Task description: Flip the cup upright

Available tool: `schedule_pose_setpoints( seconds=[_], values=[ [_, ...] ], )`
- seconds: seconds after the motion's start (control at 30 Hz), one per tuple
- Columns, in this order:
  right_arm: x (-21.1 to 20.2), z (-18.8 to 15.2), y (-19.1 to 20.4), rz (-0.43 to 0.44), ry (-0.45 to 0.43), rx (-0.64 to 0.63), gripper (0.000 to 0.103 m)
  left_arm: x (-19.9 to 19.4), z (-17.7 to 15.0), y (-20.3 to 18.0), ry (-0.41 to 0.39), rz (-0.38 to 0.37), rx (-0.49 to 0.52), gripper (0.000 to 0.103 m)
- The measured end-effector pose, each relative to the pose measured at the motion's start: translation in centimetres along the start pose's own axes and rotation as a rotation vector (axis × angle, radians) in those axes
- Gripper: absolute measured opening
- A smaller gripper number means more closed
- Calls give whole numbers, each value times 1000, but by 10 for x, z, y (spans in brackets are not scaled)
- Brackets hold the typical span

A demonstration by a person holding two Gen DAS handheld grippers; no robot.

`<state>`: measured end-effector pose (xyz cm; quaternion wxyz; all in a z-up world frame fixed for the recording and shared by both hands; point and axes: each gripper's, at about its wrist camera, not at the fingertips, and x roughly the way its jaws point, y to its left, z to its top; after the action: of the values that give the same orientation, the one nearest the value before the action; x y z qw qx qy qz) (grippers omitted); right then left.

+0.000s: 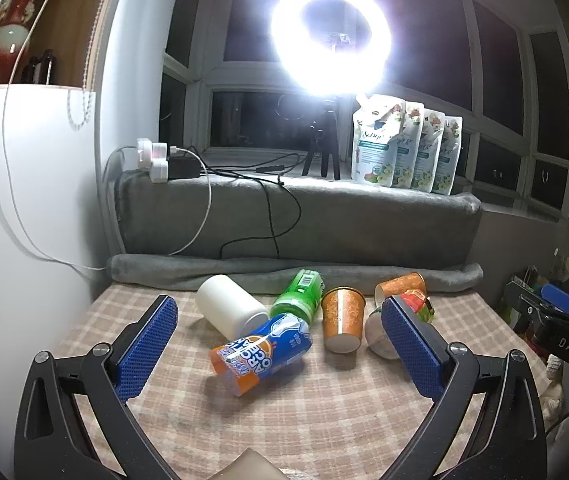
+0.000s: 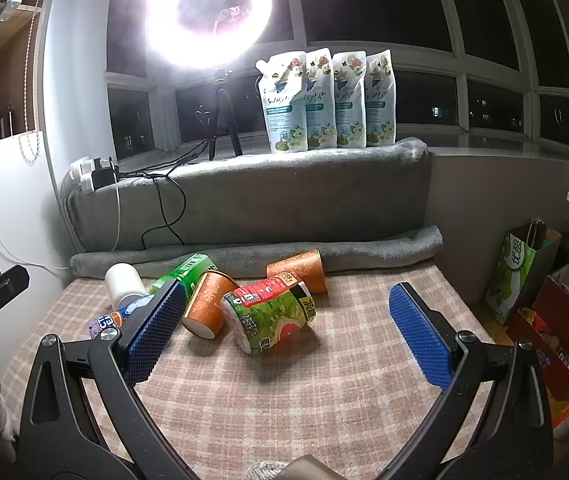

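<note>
Several cups lie tipped over on a checked cloth table [image 1: 284,412]. In the left wrist view: a white cup [image 1: 230,306], a green cup [image 1: 299,295], a blue-orange cup [image 1: 262,350], an orange patterned cup [image 1: 342,318], a second orange cup [image 1: 402,282] behind. My left gripper [image 1: 280,340] is open above the table, its jaws spread either side of the cups, touching none. In the right wrist view a green-red printed cup [image 2: 270,314] lies in the middle beside the orange cups [image 2: 208,306] [image 2: 298,270]. My right gripper [image 2: 286,320] is open and empty, near the printed cup.
A grey rolled blanket [image 2: 324,250] lines the table's far edge below a padded sill [image 2: 284,196] with a ring light on a tripod [image 2: 224,120], refill pouches [image 2: 324,100], plugs and cables [image 1: 164,160]. Bags and boxes [image 2: 544,300] stand right of the table. A white cabinet [image 1: 24,200] stands left.
</note>
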<state>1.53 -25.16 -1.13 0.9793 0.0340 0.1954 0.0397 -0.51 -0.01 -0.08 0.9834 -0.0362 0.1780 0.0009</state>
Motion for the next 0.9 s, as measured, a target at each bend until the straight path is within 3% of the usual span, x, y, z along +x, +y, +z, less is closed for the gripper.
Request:
schedule_pose_setpoints(
  seconds=[0.9],
  values=[
    [0, 1, 0, 2, -10, 12, 103, 1, 0, 0, -1, 4, -1, 102]
  ],
)
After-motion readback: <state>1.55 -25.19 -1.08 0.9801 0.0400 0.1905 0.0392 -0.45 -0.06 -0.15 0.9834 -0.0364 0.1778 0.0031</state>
